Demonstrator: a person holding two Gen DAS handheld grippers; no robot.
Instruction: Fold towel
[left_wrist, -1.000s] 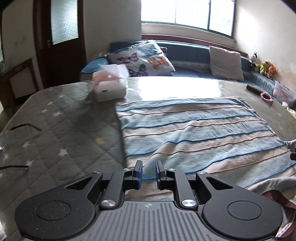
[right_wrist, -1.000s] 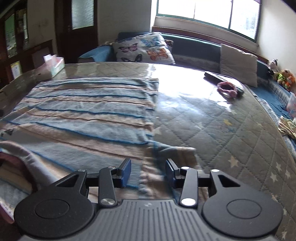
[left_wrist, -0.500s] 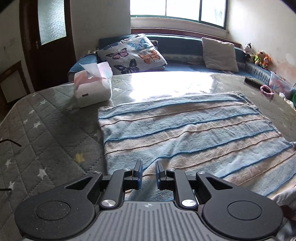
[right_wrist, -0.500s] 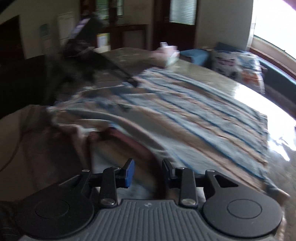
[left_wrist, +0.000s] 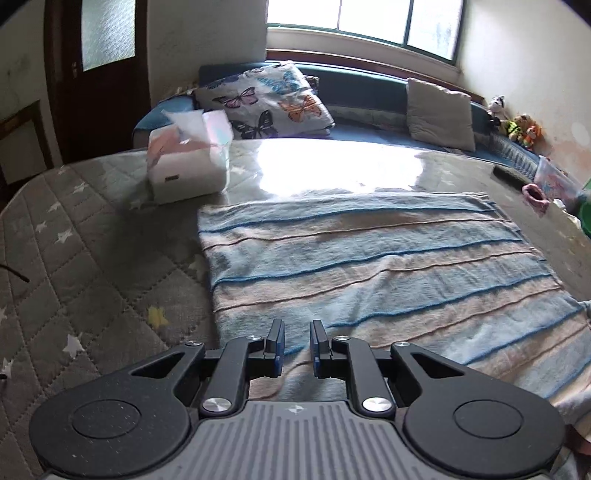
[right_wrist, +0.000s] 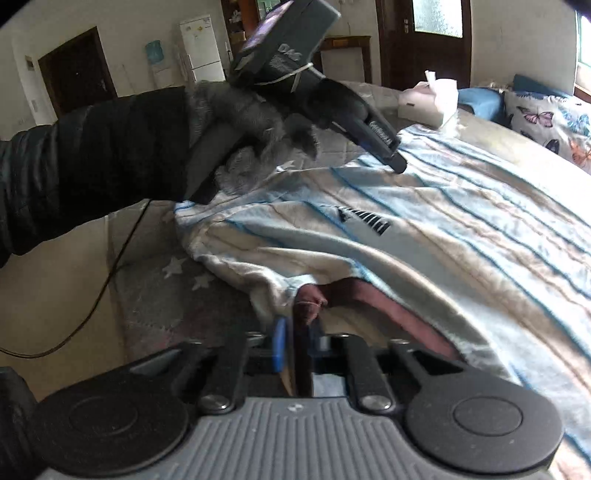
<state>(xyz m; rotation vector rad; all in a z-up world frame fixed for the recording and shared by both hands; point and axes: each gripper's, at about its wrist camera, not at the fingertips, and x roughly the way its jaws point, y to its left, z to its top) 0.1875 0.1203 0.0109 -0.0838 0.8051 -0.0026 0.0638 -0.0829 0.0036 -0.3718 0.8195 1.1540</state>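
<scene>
- The towel (left_wrist: 369, 273), soft and limp, lies spread mid-frame on the quilted surface (left_wrist: 92, 258).
- Right gripper (right_wrist: 297, 332): fingers just closed, pinching its near hem.
- Left gripper (left_wrist: 294, 341): fingers narrow, empty; should take a near corner.

White letters, seemingly "DAS", stand on the dark grey box-shaped housing of the left gripper (right_wrist: 384, 146); the smaller print beside them is illegible.

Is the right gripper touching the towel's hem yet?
Touching. Right wrist view: right gripper jaws are closed on the towel at its dark red hem.
</scene>
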